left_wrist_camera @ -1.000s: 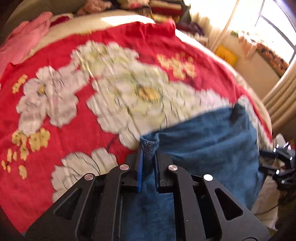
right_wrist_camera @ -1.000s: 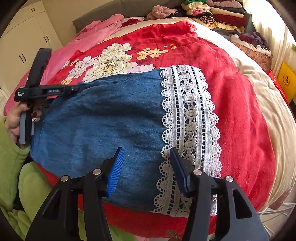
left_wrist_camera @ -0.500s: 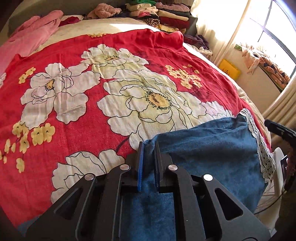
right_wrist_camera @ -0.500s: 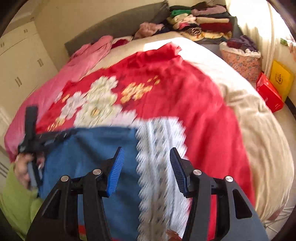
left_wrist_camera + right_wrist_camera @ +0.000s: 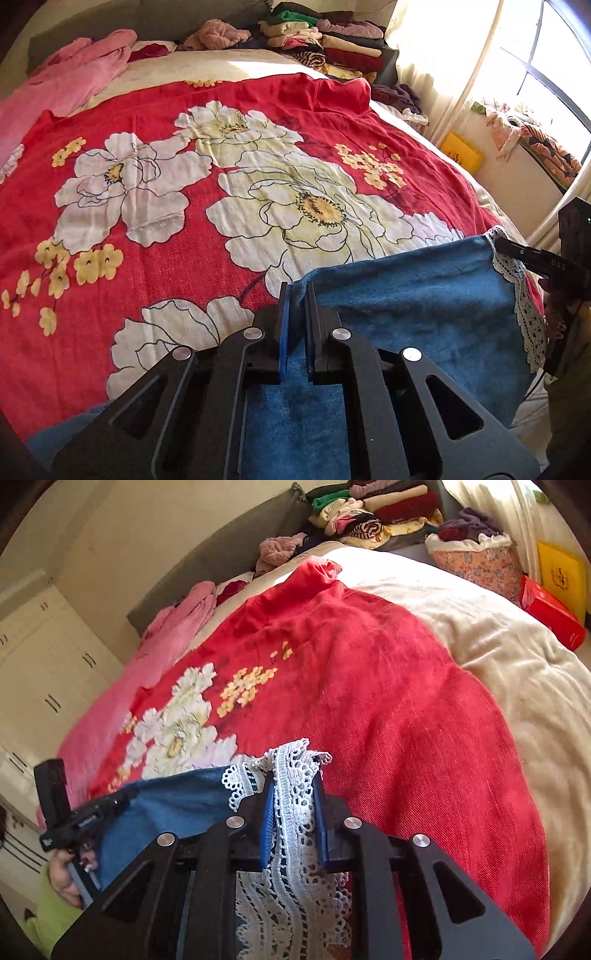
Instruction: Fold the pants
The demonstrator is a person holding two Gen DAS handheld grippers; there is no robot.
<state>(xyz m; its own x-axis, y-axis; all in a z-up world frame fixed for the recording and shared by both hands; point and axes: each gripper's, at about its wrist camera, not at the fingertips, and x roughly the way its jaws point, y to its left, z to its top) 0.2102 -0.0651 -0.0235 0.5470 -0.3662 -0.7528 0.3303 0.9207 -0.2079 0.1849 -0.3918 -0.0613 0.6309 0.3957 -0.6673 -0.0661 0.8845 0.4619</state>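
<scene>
The blue denim pants (image 5: 413,295) with a white lace hem (image 5: 524,310) are held up between the two grippers over the near edge of the bed. My left gripper (image 5: 296,291) is shut on a blue denim corner. My right gripper (image 5: 293,779) is shut on the white lace hem (image 5: 291,812); the blue denim (image 5: 170,812) stretches from it to the left gripper's body (image 5: 74,819) at the left. The right gripper's body (image 5: 546,262) shows at the right edge of the left wrist view.
The bed carries a red blanket with white flowers (image 5: 221,206) over a cream cover (image 5: 517,672). A pink garment (image 5: 70,81) lies far left. Stacked folded clothes (image 5: 332,40) sit at the head. A red box (image 5: 550,613) and a yellow box (image 5: 561,572) lie beside the bed.
My right gripper has closed on the lace hem and lifted it. The pants have come up off the blanket and now hang between the two grippers. The left gripper keeps its hold.
</scene>
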